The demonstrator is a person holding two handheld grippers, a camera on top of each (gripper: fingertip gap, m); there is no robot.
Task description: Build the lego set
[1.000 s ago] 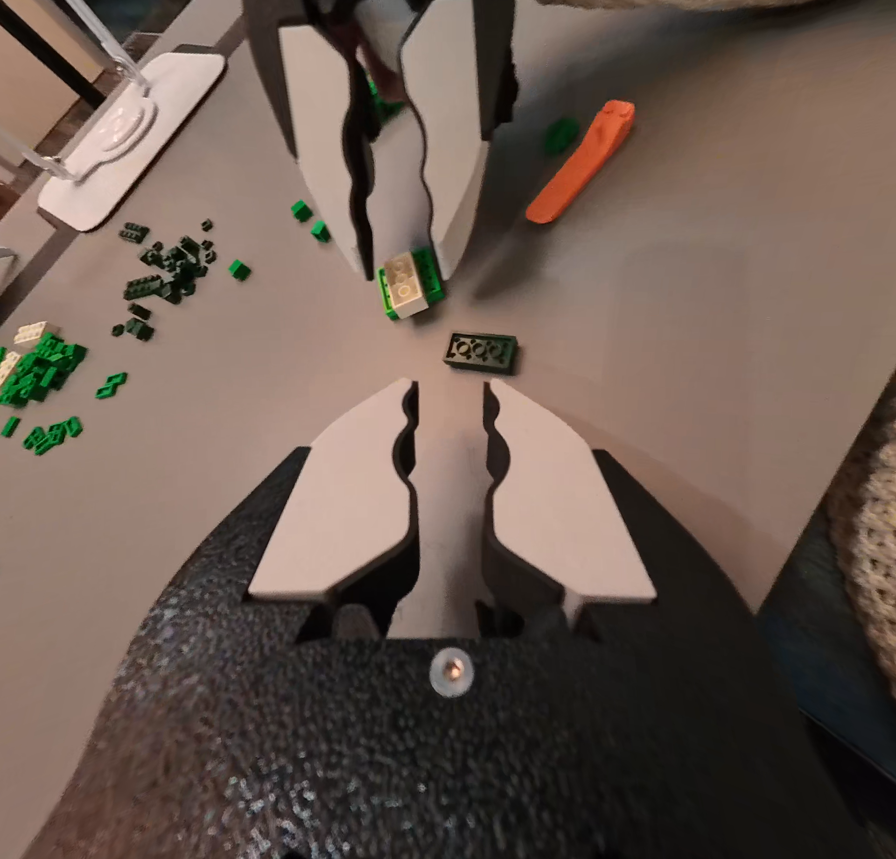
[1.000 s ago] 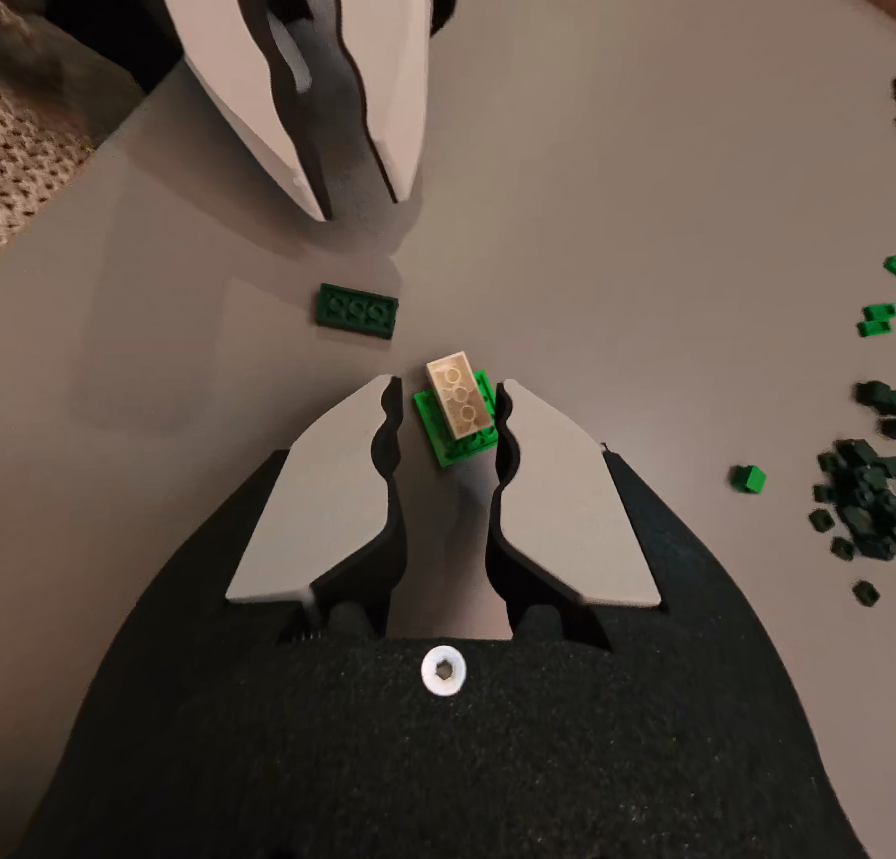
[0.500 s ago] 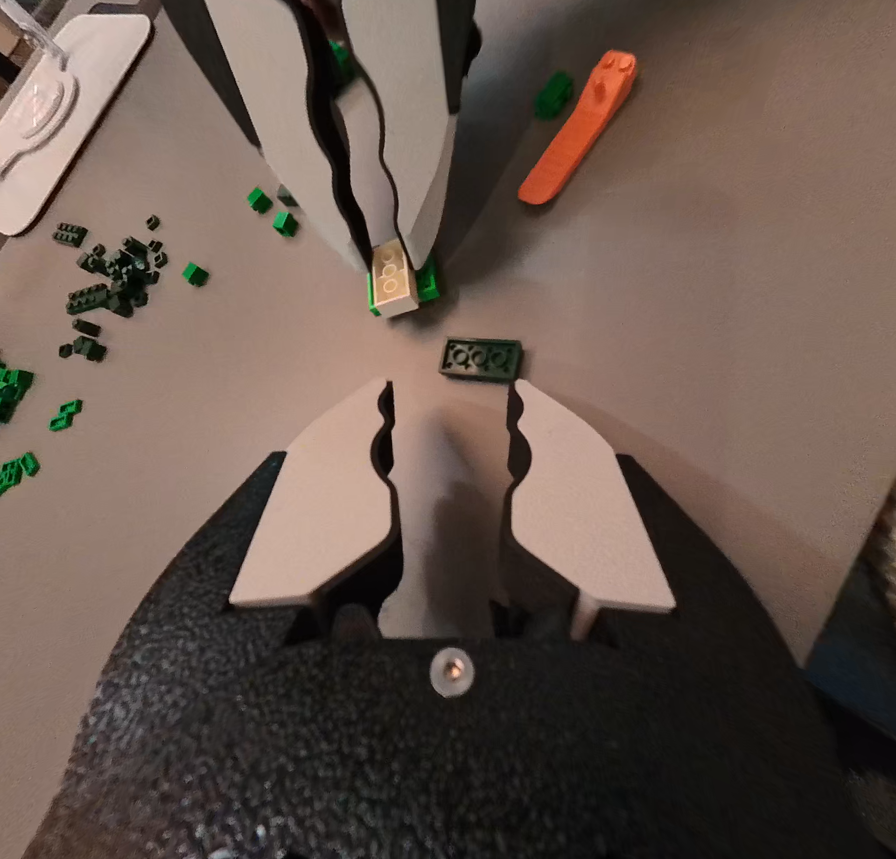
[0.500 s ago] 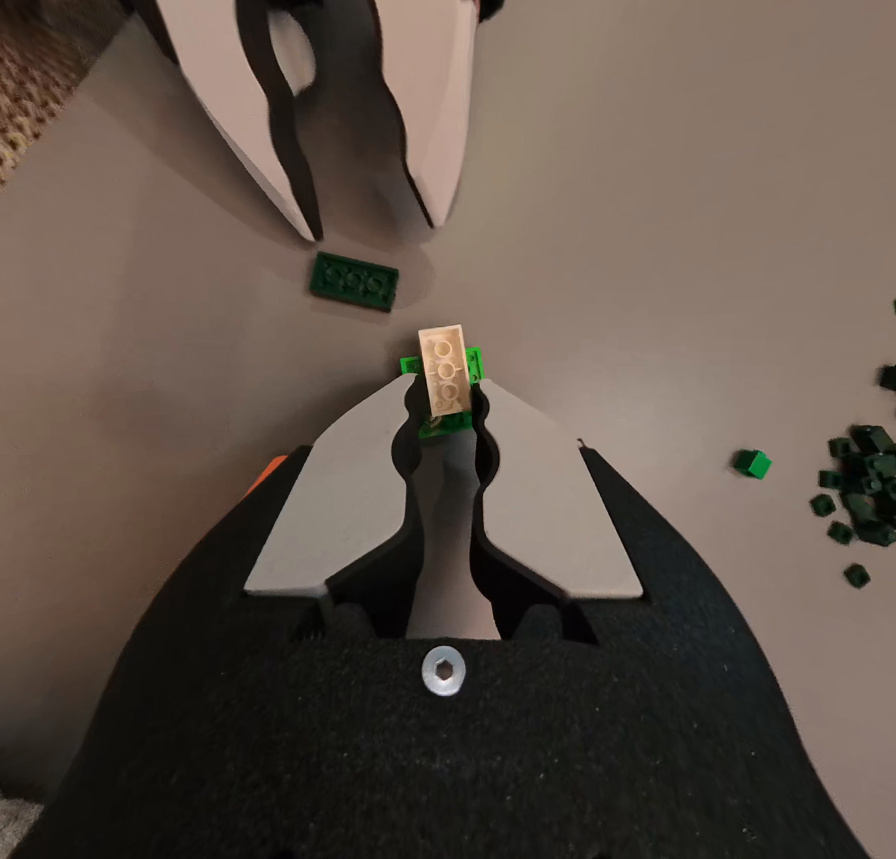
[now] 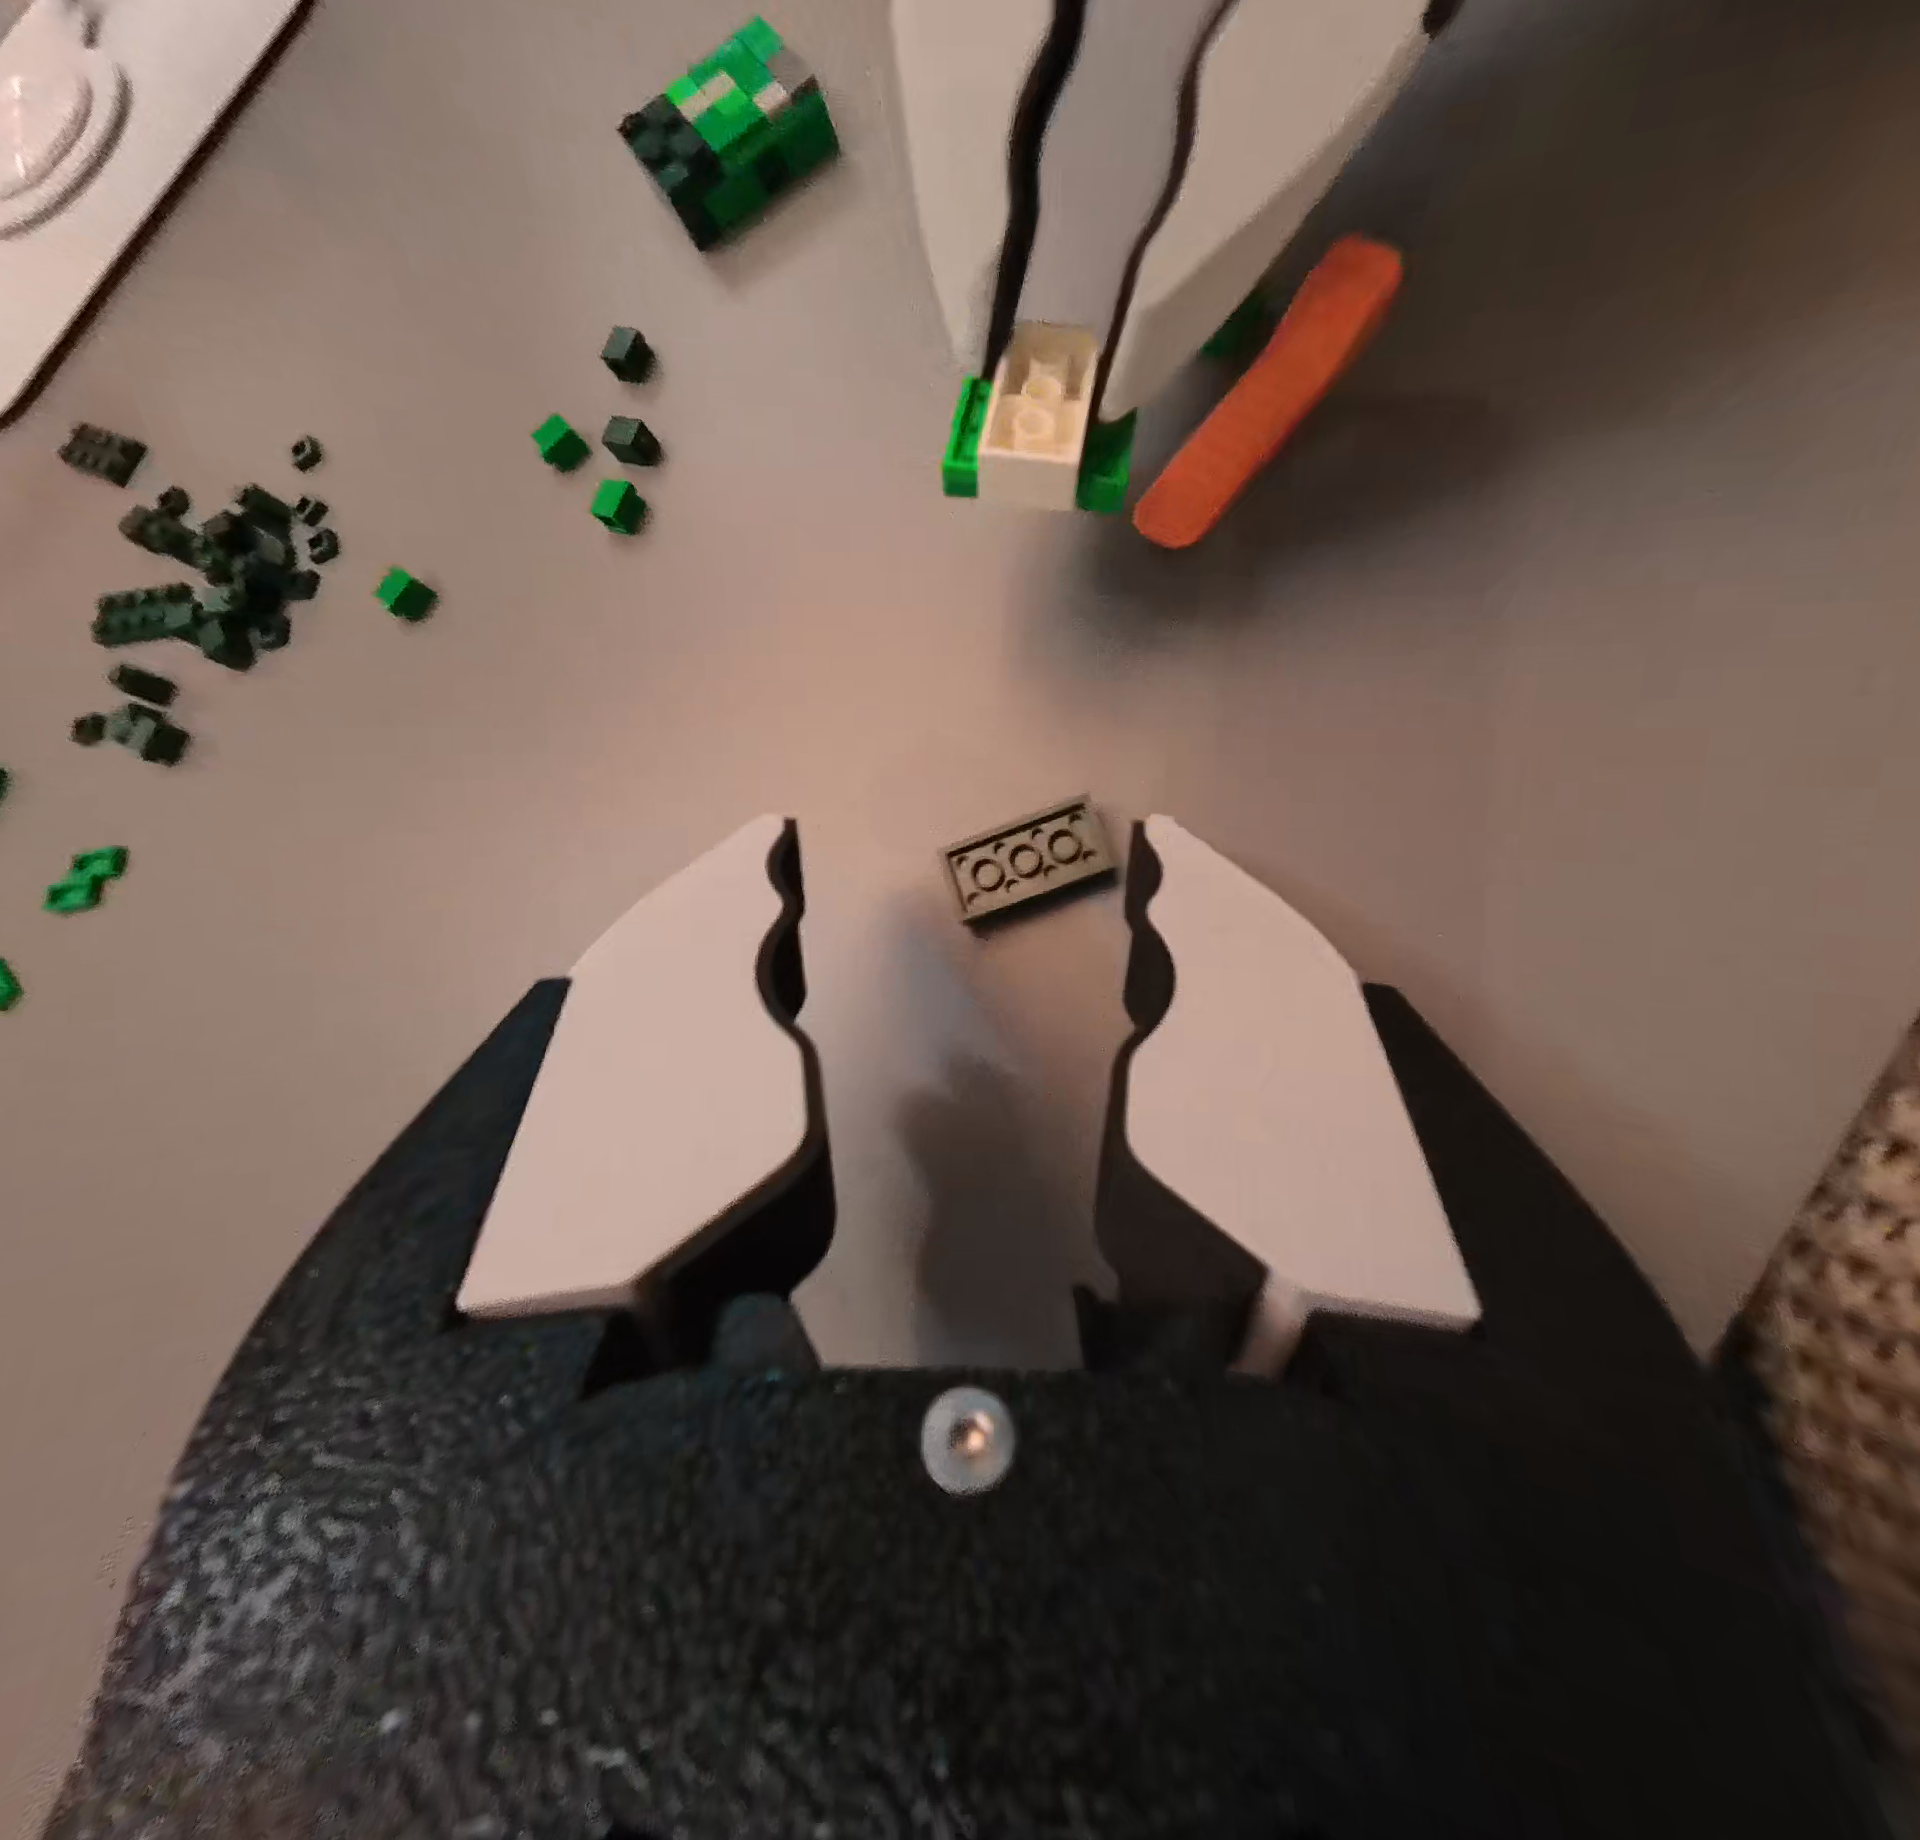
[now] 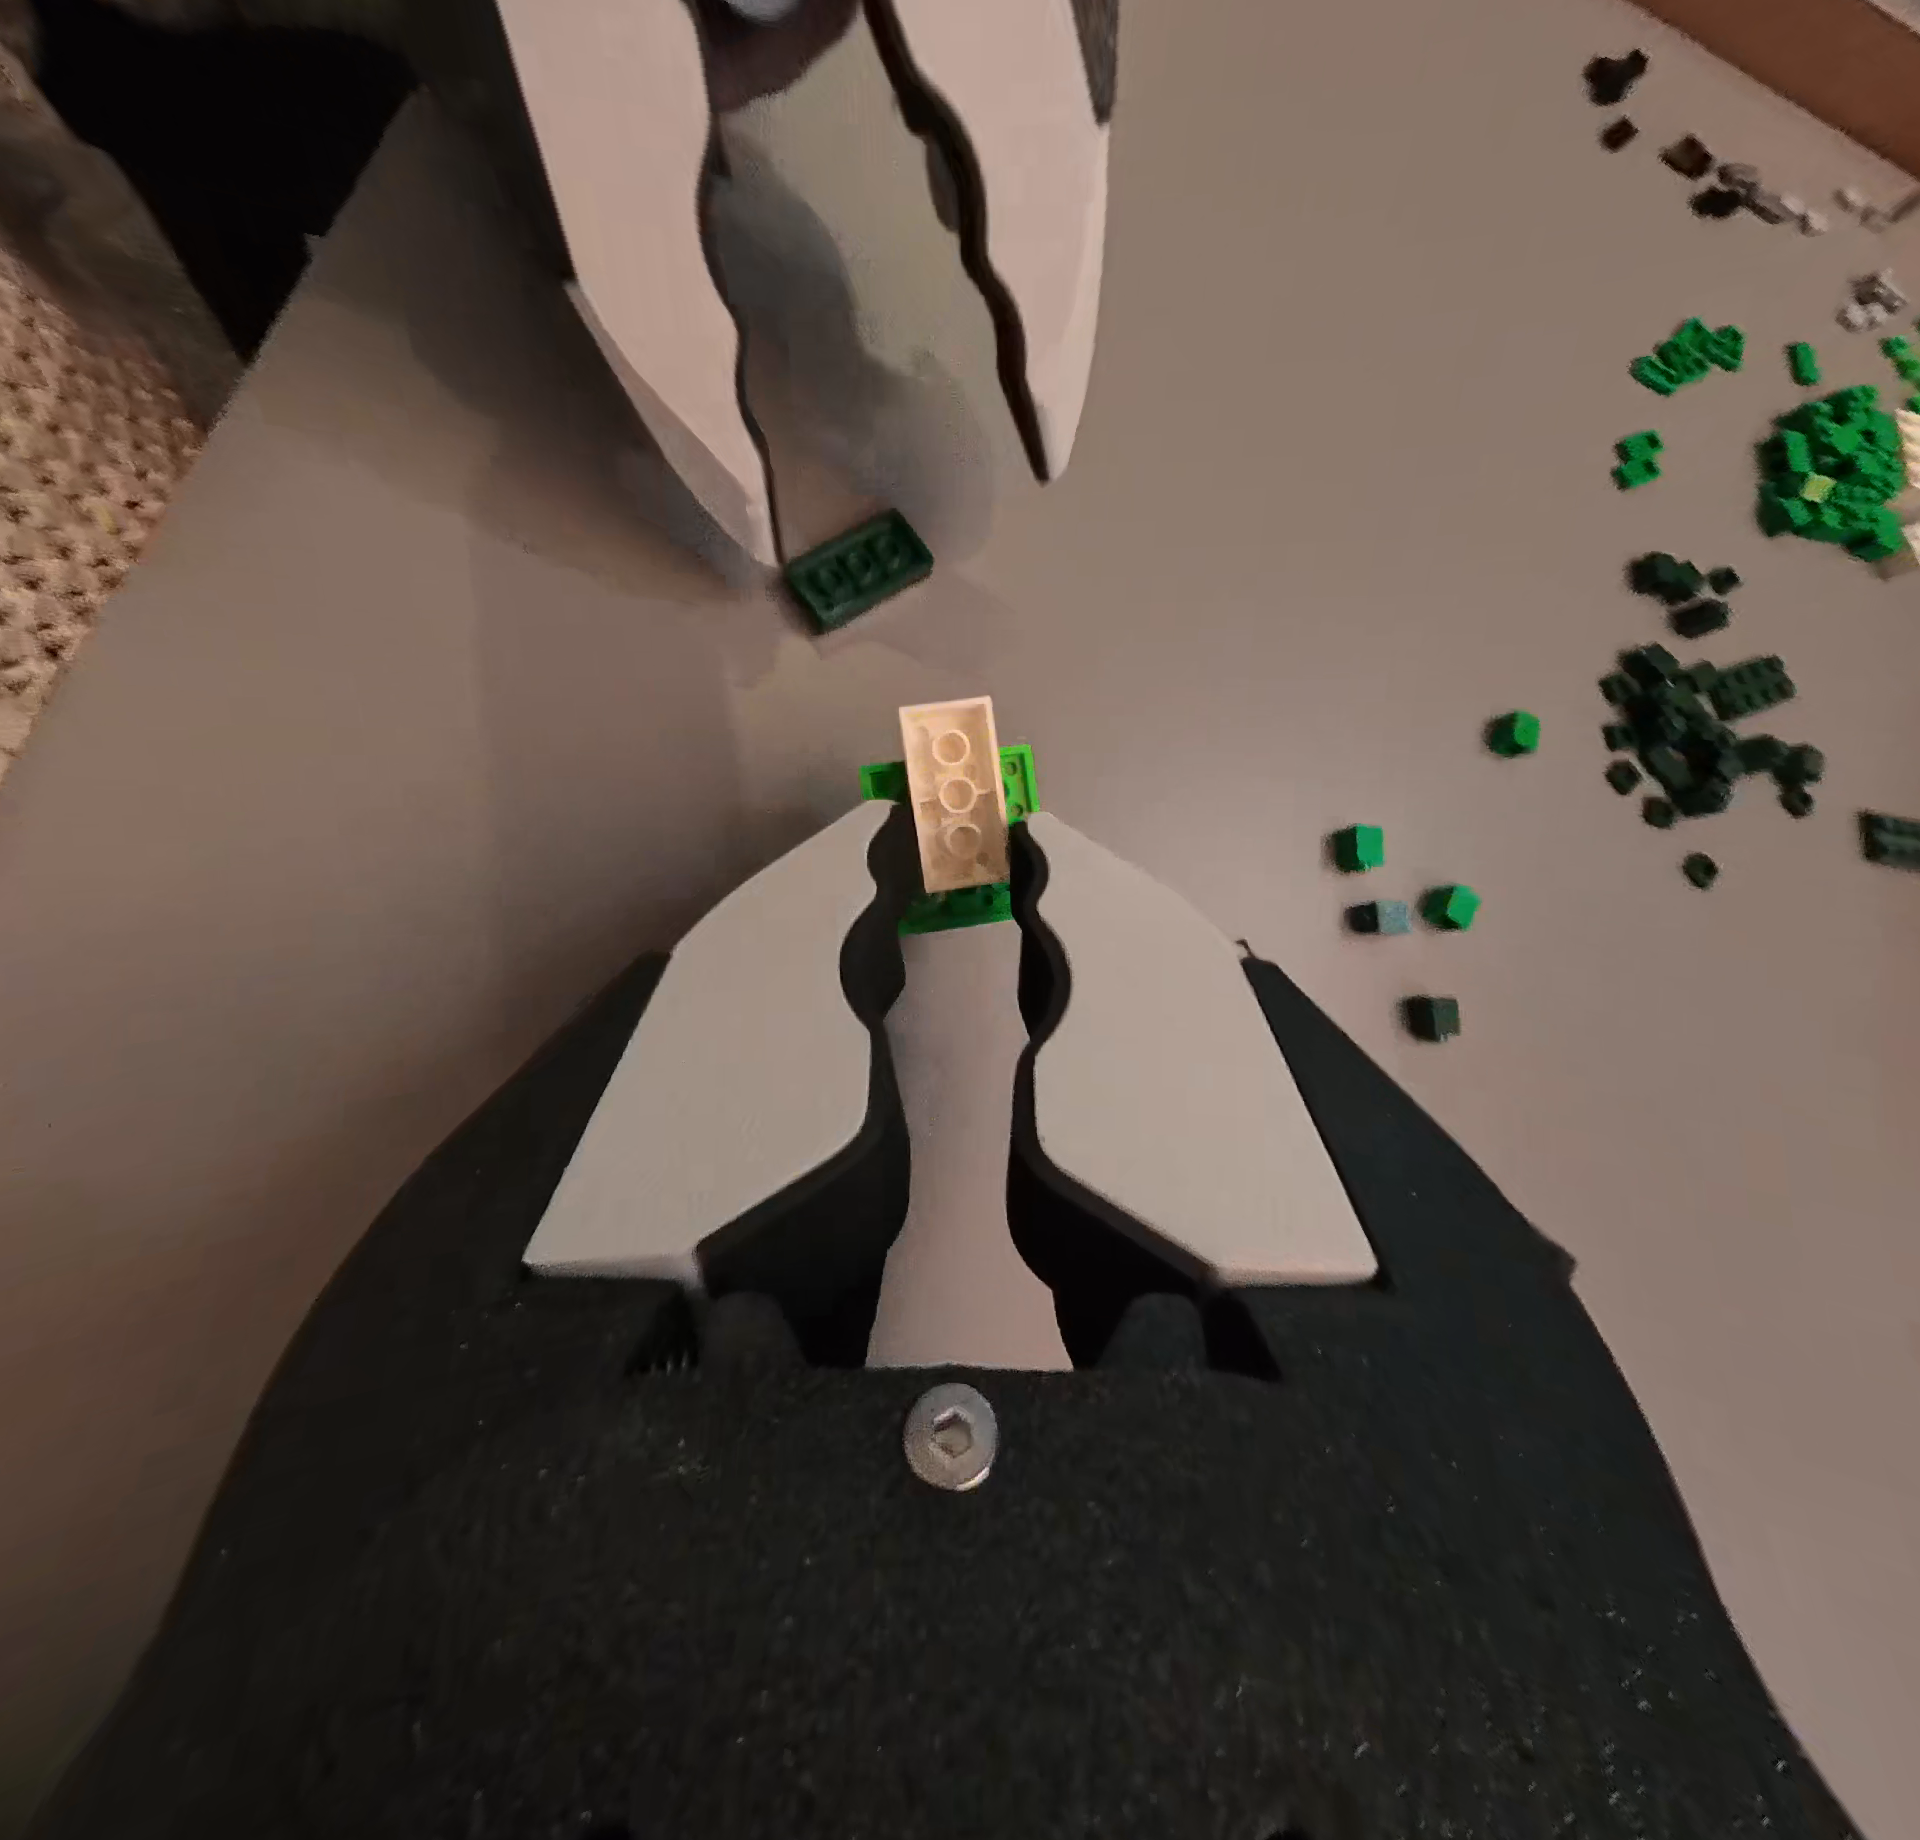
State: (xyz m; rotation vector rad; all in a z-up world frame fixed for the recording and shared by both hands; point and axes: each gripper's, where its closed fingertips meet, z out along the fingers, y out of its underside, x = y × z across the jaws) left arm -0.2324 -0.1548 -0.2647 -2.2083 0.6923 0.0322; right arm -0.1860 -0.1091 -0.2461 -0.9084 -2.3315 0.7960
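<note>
My right gripper (image 6: pixel 951 834) is shut on a cream brick (image 6: pixel 953 793) stuck on a bright green plate (image 6: pixel 1013 777), held just above the grey table (image 6: pixel 1351 595). The same piece shows in the left wrist view (image 5: pixel 1039 424), between the right gripper's fingers (image 5: pixel 966 180). My left gripper (image 5: pixel 966 855) is open and low over the table. A dark green plate (image 5: pixel 1031 860) lies flat between its fingertips, nearer the right one, and shows in the right wrist view (image 6: pixel 860 582). The left gripper's fingers (image 6: pixel 665 263) hang above that plate.
An orange brick separator (image 5: pixel 1273 393) lies right of the held piece. A built green cube (image 5: pixel 732 128) stands at the back. Loose dark green bricks (image 5: pixel 197 585) and bright green bricks (image 6: pixel 1839 471) are scattered to one side. A white coaster (image 5: pixel 114 128) sits far left. Knitted fabric (image 5: pixel 1829 1375) borders the table edge. My hands' fingertips stand some 7 cm from each other. My right gripper's tips are some 15 cm from the built green cube (image 5: pixel 732 128).
My right gripper closed on the cream-and-green piece and lifted it away. My left gripper opened wider and moved forward, so the dark green plate now lies between its tips.
</note>
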